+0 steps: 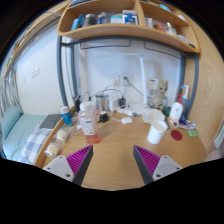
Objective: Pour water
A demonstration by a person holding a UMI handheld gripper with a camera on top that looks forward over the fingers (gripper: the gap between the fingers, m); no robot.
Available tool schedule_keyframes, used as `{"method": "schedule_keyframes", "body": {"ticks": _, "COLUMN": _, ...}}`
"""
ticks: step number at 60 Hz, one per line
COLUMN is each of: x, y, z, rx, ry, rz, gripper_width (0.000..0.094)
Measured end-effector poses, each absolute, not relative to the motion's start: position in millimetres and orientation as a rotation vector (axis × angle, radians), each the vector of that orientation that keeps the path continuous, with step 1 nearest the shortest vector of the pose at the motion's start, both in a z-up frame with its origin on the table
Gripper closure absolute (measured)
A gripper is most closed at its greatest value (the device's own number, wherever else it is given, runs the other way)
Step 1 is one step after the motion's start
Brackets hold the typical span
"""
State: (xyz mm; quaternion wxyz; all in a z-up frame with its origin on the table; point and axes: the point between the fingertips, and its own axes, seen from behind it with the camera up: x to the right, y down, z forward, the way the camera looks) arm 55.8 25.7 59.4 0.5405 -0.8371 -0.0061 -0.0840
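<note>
Pink-padded fingers [78,160] of my gripper [112,163] stand spread apart above the wooden desk [115,150], grasping nothing. Just ahead of them sits a white cup [156,131]. Beyond and to its side stands a clear bottle [87,117], under the shelf [125,32].

Looks like a small dorm-type room. Wooden counter [112,160] pushed up against a white wall [100,70], which has a power outlet [126,81] with cables hanging off it. Above that there's a wooden shelf [125,32] packed with stuff too small to make out. Off to the side of the counter is a bed [22,135] with light bedding. Lighting is soft and even, pretty bright on the wall.
</note>
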Motion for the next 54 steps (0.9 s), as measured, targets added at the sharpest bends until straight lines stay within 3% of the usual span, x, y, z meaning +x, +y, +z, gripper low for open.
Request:
{"method": "schedule_keyframes", "body": {"ticks": 18, "x": -9.7, "y": 139.3, "z": -2.3, "rx": -1.898, "ry": -0.117, "rz": -0.181, "gripper_width": 0.0068}}
{"method": "schedule_keyframes", "body": {"ticks": 28, "x": -14.9, "y": 198.7, "z": -8.2, "rx": -1.802, "ry": -0.115, "rz": -0.208, "gripper_width": 0.0069}}
{"method": "schedule_keyframes", "body": {"ticks": 38, "x": -13.3, "y": 227.1, "z": 9.0, "rx": -1.731, "ry": -0.103, "rz": -0.261, "gripper_width": 0.0075}}
{"method": "schedule_keyframes", "body": {"ticks": 42, "x": -17.6, "y": 235.1, "z": 11.2, "rx": -1.722, "ry": -0.109, "rz": -0.252, "gripper_width": 0.0136}}
{"method": "schedule_keyframes", "body": {"ticks": 45, "x": -19.9, "y": 238.0, "z": 11.3, "rx": -1.716, "ry": -0.127, "rz": -0.247, "gripper_width": 0.0286}}
{"method": "schedule_keyframes", "body": {"ticks": 54, "x": -18.2, "y": 234.8, "z": 10.8, "rx": -1.716, "ry": -0.123, "rz": -0.221, "gripper_width": 0.0402}}
